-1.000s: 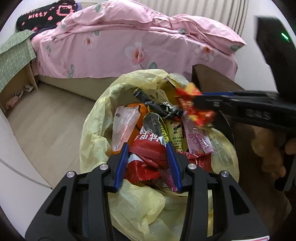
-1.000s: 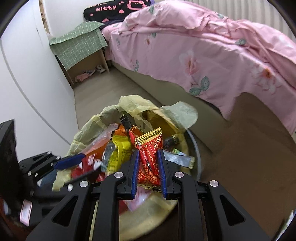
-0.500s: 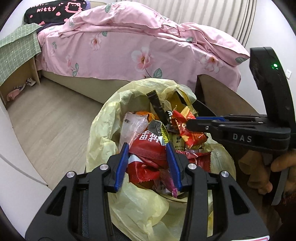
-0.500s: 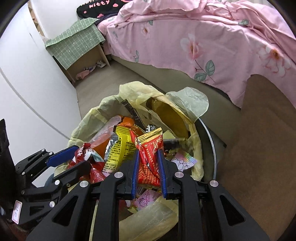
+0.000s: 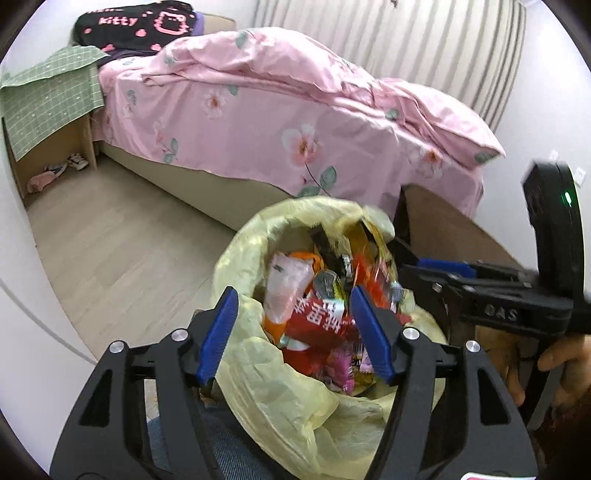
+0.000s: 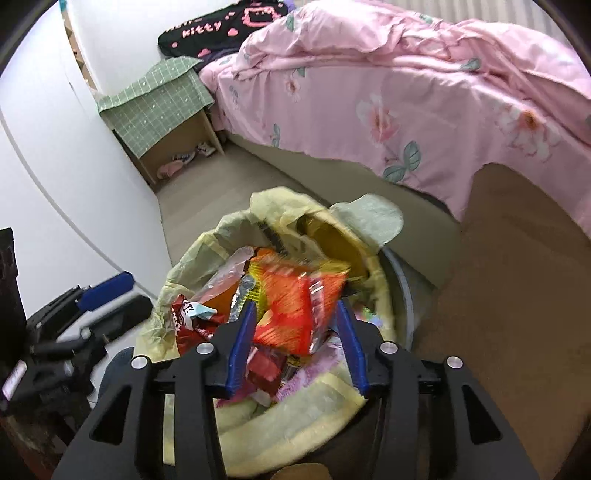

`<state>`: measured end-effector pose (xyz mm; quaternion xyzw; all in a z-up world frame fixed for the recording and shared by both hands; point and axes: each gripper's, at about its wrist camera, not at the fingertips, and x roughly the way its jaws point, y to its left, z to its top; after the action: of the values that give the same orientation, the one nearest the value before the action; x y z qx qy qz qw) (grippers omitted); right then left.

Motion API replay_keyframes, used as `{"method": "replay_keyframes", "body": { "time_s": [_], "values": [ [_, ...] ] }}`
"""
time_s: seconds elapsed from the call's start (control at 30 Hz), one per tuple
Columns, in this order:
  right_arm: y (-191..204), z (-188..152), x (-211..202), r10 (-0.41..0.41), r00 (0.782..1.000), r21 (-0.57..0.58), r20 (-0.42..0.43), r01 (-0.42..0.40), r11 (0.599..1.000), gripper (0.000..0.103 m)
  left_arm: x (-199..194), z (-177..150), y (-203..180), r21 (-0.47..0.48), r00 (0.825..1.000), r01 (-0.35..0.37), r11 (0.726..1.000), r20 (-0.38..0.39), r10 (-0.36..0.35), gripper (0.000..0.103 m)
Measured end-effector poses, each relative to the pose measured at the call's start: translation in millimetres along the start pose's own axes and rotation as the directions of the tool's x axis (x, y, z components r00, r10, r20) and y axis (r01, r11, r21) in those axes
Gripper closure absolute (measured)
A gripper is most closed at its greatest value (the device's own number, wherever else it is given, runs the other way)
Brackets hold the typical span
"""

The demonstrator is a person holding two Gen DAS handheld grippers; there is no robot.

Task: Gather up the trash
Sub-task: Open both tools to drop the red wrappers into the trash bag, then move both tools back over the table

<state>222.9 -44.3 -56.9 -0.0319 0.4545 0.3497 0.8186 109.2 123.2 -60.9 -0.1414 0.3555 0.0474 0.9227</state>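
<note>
Bin liner (image 5: 295, 402): pale yellow. Wrappers (image 6: 291, 306) inside: red, orange, yellow, pink. Bedspread (image 5: 280, 122): pink, floral print with green leaves. Cloth (image 6: 159, 99) on side table: green grid check. Pillow (image 5: 140, 26): black, pink lettering. Finger pads (image 5: 218, 336): blue.
</note>
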Motion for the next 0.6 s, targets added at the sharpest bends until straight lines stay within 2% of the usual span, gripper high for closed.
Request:
{"method": "replay_keyframes", "body": {
  "time_s": [0.2, 0.33, 0.43, 0.53, 0.6],
  "values": [
    [-12.5, -12.2, -52.1, -0.040, 0.996, 0.017, 0.073, 0.039, 0.999, 0.057, -26.0, 11.0, -9.2, -0.031, 0.998, -0.015, 0.999, 0.054, 0.016, 0.042],
    [-28.5, -32.6, -98.5, -0.112, 0.982, 0.013, 0.154, 0.112, 0.994, 0.057, -42.6, 14.9, -40.2, 0.021, 0.996, 0.019, 1.000, 0.089, -0.021, 0.042],
    [-47.8, -59.6, -133.7, -0.183, 0.956, 0.061, 0.228, 0.174, 0.983, 0.052, -47.8, 14.5, -73.8, 0.082, 0.992, 0.073, 0.994, 0.094, -0.080, 0.040],
    [-65.1, -92.1, -164.3, -0.244, 0.933, 0.081, 0.263, 0.231, 0.970, 0.050, -50.9, 10.4, -111.0, 0.145, 0.983, 0.149, 0.978, 0.086, -0.163, 0.038],
    [-75.3, -113.2, -183.3, -0.294, 0.916, 0.096, 0.272, 0.278, 0.956, 0.050, -50.6, 3.4, -141.7, 0.197, 0.961, 0.252, 0.947, 0.068, -0.269, 0.038]
  ]
}}
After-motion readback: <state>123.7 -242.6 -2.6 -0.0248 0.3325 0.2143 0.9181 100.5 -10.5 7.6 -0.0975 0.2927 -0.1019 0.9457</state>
